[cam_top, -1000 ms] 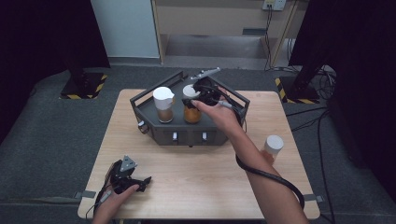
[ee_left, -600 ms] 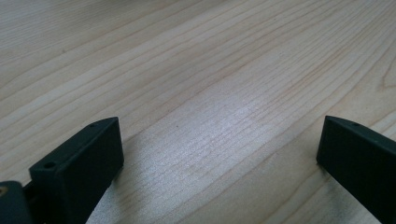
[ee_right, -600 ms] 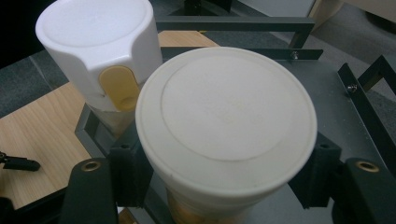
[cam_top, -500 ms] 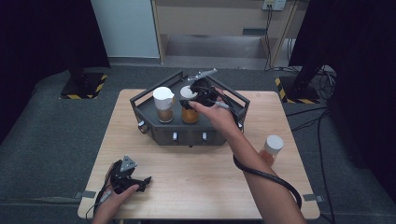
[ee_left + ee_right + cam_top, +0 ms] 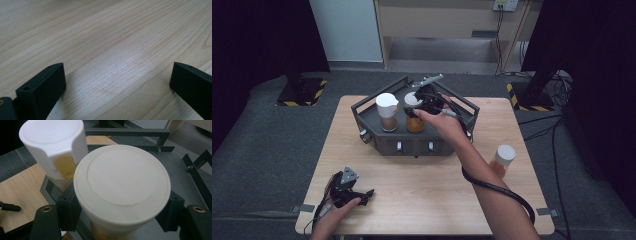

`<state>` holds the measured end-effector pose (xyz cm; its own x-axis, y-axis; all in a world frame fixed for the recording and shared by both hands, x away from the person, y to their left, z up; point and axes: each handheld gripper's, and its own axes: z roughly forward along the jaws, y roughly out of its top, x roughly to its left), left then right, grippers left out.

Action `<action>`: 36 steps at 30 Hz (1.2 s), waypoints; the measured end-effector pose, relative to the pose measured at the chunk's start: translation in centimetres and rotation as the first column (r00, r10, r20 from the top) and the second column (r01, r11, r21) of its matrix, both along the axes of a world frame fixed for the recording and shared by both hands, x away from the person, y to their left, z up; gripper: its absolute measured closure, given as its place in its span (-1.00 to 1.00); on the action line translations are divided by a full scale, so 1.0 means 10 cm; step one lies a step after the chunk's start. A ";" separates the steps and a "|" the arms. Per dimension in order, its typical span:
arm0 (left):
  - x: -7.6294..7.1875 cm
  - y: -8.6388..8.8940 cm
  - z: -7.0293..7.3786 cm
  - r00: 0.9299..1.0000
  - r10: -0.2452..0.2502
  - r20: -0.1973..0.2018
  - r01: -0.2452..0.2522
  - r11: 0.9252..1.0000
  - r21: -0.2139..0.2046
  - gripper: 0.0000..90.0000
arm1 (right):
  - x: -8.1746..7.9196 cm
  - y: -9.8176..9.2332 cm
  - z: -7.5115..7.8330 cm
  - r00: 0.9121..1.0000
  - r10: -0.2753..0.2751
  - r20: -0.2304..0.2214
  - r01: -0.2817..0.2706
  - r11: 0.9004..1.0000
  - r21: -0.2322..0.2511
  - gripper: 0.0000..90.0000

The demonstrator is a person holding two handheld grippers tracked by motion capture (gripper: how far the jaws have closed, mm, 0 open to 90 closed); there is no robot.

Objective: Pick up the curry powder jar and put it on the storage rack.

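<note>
Right gripper [image 5: 121, 216], jaws just easing apart, flanks the white-lidded jar [image 5: 122, 185] of orange contents standing in the dark tray [image 5: 412, 145] beside a flip-cap jar [image 5: 387, 111]. Left gripper [image 5: 117, 82] rests spread on the wooden table [image 5: 427, 190].

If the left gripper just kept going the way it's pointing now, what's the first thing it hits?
Most likely the table itself. The left gripper points at a shallow downward angle over bare wood, jaws wide apart with nothing between them. In the high view it sits at the near left, aimed rightward, with no object close ahead; exact depth is unclear.
</note>
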<state>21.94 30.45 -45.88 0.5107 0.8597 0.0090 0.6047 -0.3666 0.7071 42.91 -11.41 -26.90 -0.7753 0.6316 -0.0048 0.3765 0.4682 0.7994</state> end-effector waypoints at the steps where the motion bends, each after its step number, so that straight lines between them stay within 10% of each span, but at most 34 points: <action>1: 0.00 0.00 0.00 1.000 0.000 0.000 0.000 1.000 0.000 -1.00 | 0.00 0.00 0.00 1.000 0.002 0.001 -0.002 1.000 -0.002 -0.29; 14: 0.00 0.00 0.00 1.000 -0.001 0.000 0.001 1.000 0.000 -1.00 | 0.02 -0.04 0.02 1.000 0.013 -0.023 -0.013 1.000 -0.008 -0.66; 36: 0.00 0.00 0.00 1.000 0.001 0.001 -0.001 1.000 0.002 -1.00 | -0.38 -0.51 0.13 1.000 0.001 0.031 0.000 1.000 -0.023 -0.89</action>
